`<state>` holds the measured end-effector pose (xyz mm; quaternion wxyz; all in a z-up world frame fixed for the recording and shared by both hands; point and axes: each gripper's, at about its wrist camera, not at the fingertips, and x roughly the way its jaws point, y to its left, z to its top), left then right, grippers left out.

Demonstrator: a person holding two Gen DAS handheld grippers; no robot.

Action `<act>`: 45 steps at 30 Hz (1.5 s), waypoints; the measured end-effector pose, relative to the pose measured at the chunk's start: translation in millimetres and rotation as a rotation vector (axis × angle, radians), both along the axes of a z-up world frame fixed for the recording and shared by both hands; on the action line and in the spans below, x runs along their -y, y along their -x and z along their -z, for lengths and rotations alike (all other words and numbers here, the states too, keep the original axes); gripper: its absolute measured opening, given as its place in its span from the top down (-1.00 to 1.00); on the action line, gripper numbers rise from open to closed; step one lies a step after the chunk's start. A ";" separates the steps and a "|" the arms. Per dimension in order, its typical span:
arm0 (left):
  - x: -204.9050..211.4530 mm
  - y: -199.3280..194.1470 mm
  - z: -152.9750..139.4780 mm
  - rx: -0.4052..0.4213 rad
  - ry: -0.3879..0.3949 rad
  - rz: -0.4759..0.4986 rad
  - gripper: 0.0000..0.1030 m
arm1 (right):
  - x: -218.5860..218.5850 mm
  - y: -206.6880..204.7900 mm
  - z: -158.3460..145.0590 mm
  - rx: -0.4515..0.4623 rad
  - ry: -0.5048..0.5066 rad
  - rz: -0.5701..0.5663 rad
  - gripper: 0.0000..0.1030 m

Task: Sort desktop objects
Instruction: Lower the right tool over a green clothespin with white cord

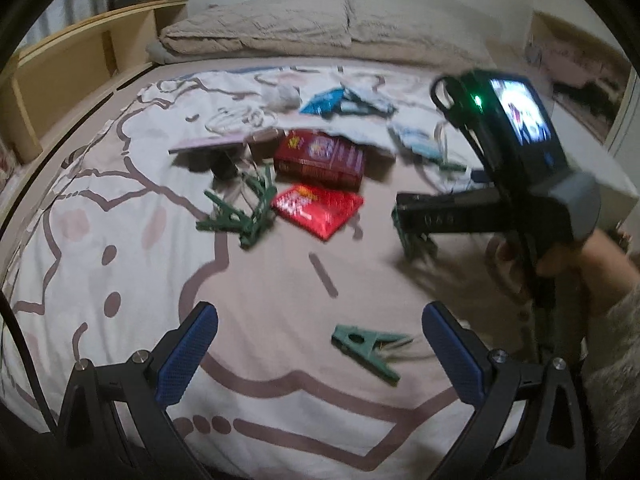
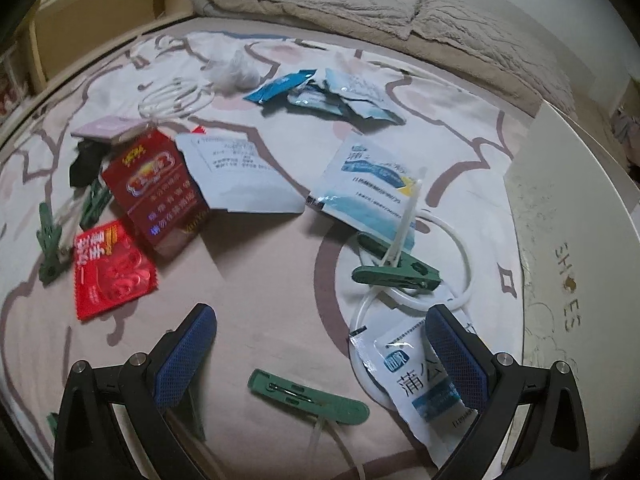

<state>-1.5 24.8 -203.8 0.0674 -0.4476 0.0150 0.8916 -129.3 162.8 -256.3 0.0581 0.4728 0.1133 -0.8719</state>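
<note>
The left gripper (image 1: 320,354) is hovering spread wide, empty, over a green clothespin (image 1: 366,346); descending squarely would seat it best. The right gripper (image 2: 322,354) is gaping too, a green peg (image 2: 308,396) lying at six o'clock.

On the bed sheet (image 2: 280,280) lie five green clothes pegs (image 2: 308,398), one red box (image 2: 156,196), one flat red packet (image 2: 110,268) and three white sachets (image 2: 372,184). Toward the far edge sit a heap of blue packets (image 2: 320,94), too jumbled to count, and one white shoebox (image 2: 580,240) at the right edge.
</note>
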 end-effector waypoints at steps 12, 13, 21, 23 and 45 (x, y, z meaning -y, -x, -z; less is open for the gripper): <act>-21.8 -4.0 26.3 0.080 0.099 0.066 -0.99 | 16.4 5.3 0.5 -0.025 -0.001 -0.066 -1.00; -22.3 -2.9 28.4 0.086 0.115 0.067 -0.99 | 16.4 3.6 0.7 -0.022 -0.001 -0.071 -1.00; -15.4 4.0 35.4 0.106 0.162 0.029 -0.99 | 14.0 -11.3 1.0 0.014 -0.030 -0.104 -1.00; -10.8 6.5 35.1 0.104 0.168 0.006 -1.00 | 11.7 -14.5 0.8 0.028 -0.026 -0.104 -1.00; 26.2 16.8 26.5 0.093 0.154 -0.139 -0.99 | -5.0 -52.1 1.0 0.138 0.014 -0.077 -1.00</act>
